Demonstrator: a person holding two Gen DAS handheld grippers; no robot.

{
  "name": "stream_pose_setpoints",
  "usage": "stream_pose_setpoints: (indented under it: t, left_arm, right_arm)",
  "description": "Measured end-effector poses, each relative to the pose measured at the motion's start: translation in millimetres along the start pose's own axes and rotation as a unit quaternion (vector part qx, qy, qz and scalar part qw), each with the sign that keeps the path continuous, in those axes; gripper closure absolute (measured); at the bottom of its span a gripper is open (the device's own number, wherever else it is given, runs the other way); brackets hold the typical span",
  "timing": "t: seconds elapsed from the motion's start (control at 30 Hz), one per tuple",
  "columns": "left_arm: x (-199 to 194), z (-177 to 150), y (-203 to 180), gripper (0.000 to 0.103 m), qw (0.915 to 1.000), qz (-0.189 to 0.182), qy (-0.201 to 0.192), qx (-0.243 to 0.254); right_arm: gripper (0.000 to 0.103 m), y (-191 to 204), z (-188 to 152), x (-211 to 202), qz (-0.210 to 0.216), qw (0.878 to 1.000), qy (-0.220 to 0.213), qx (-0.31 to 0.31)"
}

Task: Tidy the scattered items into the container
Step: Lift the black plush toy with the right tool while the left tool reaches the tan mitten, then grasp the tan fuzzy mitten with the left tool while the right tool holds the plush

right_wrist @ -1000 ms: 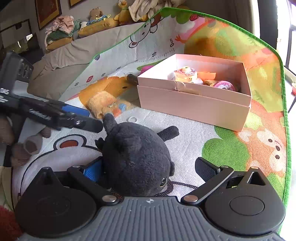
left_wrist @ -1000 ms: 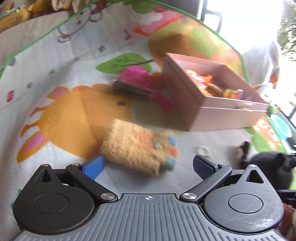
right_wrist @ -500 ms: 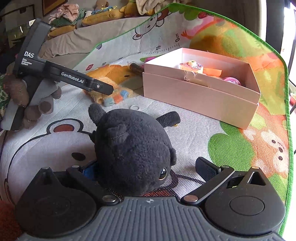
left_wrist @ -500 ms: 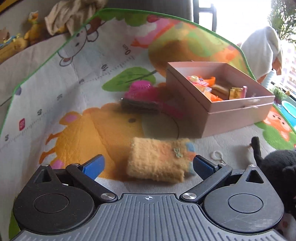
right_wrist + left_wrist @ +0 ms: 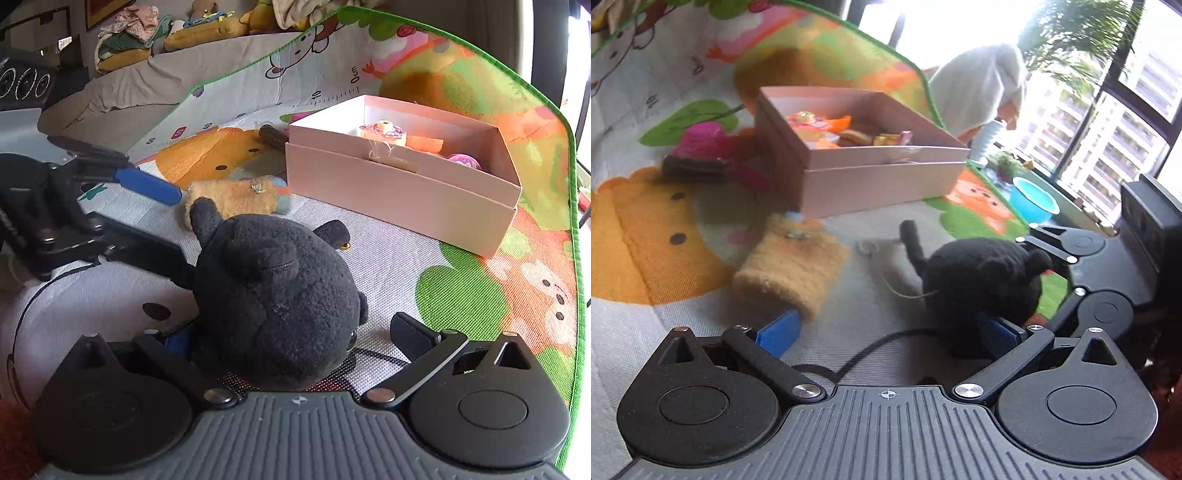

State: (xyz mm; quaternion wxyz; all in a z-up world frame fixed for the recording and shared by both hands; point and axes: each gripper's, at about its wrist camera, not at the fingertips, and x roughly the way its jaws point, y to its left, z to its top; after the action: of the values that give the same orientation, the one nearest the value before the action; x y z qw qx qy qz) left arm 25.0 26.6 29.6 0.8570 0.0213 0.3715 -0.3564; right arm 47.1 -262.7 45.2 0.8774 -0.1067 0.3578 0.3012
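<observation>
Swung rightward since half a second ago: left gripper (image 5: 886, 332) now low on the play mat (image 5: 461, 295), jaws spread wide, one blue pad just beside the yellow fuzzy pouch (image 5: 792, 269), the other pressed against the black plush toy (image 5: 982, 284). Nothing gripped between them. Right gripper (image 5: 291, 332) also gaping wide, the black plush toy (image 5: 277, 295) sitting between its fingers, apparently against the left finger and clear of the right; no squeeze visible, though the left pad is mostly hidden behind the toy. Pink box (image 5: 402, 184) standing open farther back on the mat, holding a doughnut-like toy (image 5: 384, 131) and other small bright items, too blurred to name. Yellow fuzzy pouch (image 5: 236, 197) lying between plush and box. Behind the box's far corner, a pink and dark object (image 5: 701, 158), blurred.
</observation>
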Motion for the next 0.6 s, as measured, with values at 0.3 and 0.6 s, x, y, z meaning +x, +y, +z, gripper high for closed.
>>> stream_pose_setpoints:
  t: [0.3,0.6]
  left_arm:
    - [31.1,19.9,20.1,0.000,0.9864,0.163,0.020,0.005]
    - [47.4,25.5,15.4,0.010,0.9873,0.157,0.016,0.018]
  right_arm:
    - [0.000,2.3,-0.2,1.4,-0.006,1.000,0.004,-0.008]
    - [0.000,2.0,-0.5,1.0,-0.006,1.000,0.003,-0.008]
